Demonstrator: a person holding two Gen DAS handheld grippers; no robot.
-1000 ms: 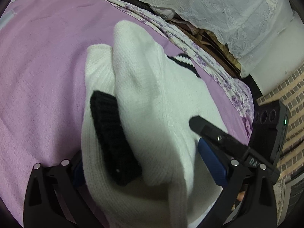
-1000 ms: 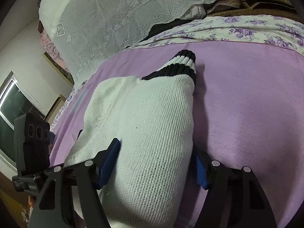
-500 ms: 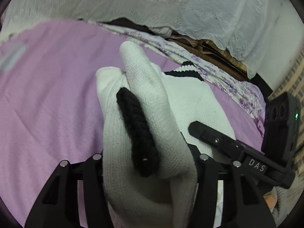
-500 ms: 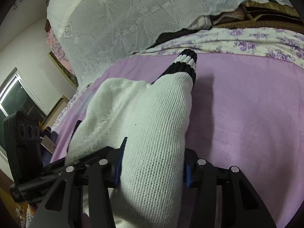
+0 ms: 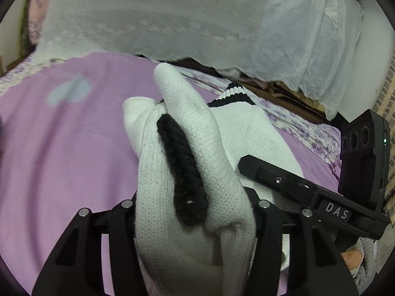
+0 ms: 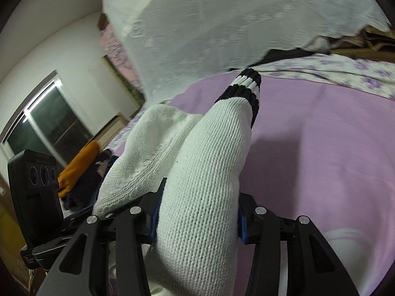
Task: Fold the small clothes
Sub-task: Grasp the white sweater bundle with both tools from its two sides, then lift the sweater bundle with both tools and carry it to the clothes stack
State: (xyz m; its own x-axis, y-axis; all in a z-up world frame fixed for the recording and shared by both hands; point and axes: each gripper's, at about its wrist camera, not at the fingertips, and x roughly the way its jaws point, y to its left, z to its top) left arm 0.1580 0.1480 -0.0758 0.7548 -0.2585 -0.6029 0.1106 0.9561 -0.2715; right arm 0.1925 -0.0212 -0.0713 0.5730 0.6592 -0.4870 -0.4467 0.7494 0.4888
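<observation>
Sweater point(image 5: 197, 153) between both tools, over purple blanket point(image 5: 61, 148) (lace behind)

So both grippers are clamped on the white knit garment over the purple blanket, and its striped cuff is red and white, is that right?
Nearly: the striped cuff is black and white, not red, as the right wrist view shows. The rest holds: the left gripper and right gripper are both clamped on the white knit garment over the purple blanket.

Lace cover point(image 6: 222, 24) — blurred throughout
</observation>
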